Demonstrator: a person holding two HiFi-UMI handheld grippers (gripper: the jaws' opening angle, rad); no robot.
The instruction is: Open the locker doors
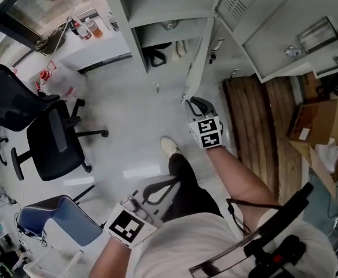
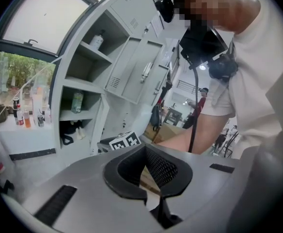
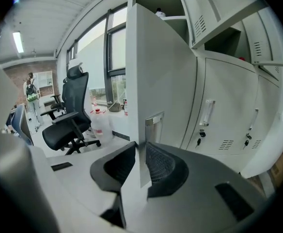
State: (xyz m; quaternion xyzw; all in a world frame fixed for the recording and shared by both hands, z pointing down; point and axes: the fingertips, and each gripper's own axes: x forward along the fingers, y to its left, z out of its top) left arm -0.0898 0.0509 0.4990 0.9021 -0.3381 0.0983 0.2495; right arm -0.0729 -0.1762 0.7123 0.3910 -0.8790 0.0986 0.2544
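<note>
Right gripper [image 3: 140, 165] fingers clamped on door [image 3: 163, 76] free edge, below latch [image 3: 154, 127]. Thin sheet steel: stiff, light, probably slick; we'd keep hold there. Left gripper [image 2: 145, 169] fingers together, empty.

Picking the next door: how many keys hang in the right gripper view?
2: one key on the closed door beside the held door, another on the next door right. More may be hidden.

Lockers [image 1: 157, 4] common to all views
</note>
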